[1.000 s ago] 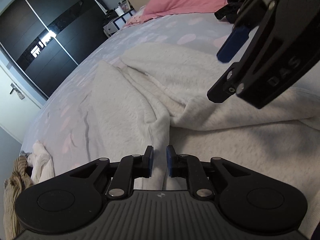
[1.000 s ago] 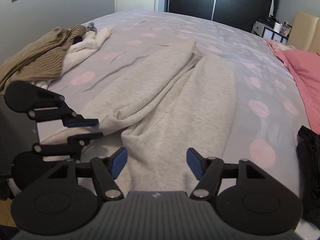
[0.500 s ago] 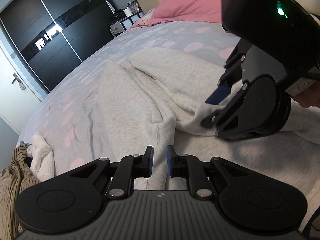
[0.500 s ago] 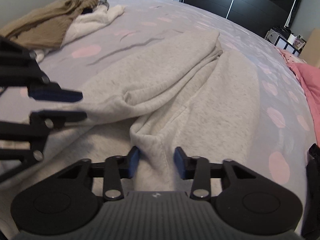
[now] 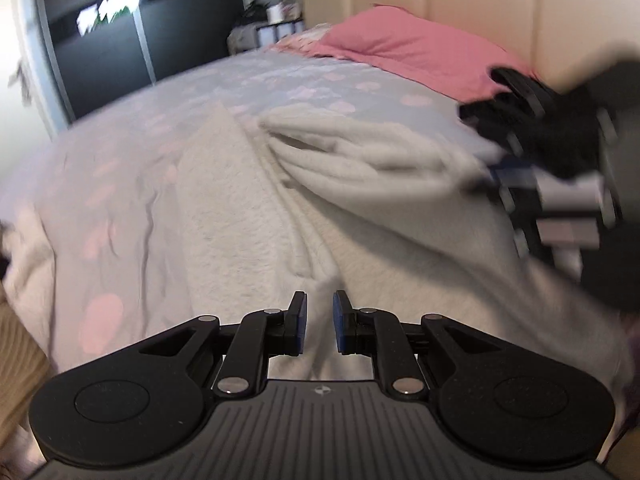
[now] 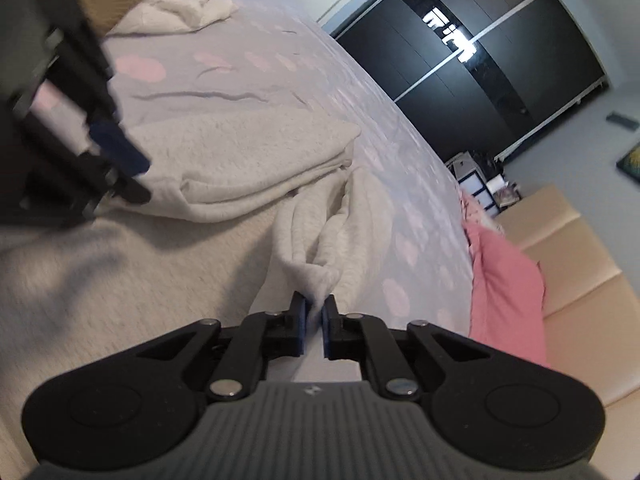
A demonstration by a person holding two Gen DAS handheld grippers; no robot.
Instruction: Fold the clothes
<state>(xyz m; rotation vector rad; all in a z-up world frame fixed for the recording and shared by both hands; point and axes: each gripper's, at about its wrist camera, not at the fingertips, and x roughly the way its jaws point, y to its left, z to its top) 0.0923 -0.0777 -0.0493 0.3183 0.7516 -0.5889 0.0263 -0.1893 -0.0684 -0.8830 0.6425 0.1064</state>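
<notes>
A light grey fleece garment [image 5: 240, 208] lies spread on the bed, partly folded over itself. It also shows in the right wrist view [image 6: 248, 168]. My left gripper [image 5: 319, 320] is shut on a fold of the garment near its edge. My right gripper [image 6: 314, 312] is shut on a bunched fold of the same garment and lifts it. The right gripper also shows, blurred, in the left wrist view [image 5: 492, 178]. The left gripper shows at the left of the right wrist view [image 6: 120, 168].
The bed has a lilac cover with pink dots [image 5: 120, 168]. A pink pillow [image 5: 412, 52] lies by the beige headboard [image 5: 480, 0]. A brown garment and a white one [image 6: 180, 8] lie heaped at the far side. A dark wardrobe [image 6: 480, 60] stands beyond.
My right gripper has shut on a fold of the garment and pulled it up and sideways. Both views have swung; the left gripper stays shut on the cloth.
</notes>
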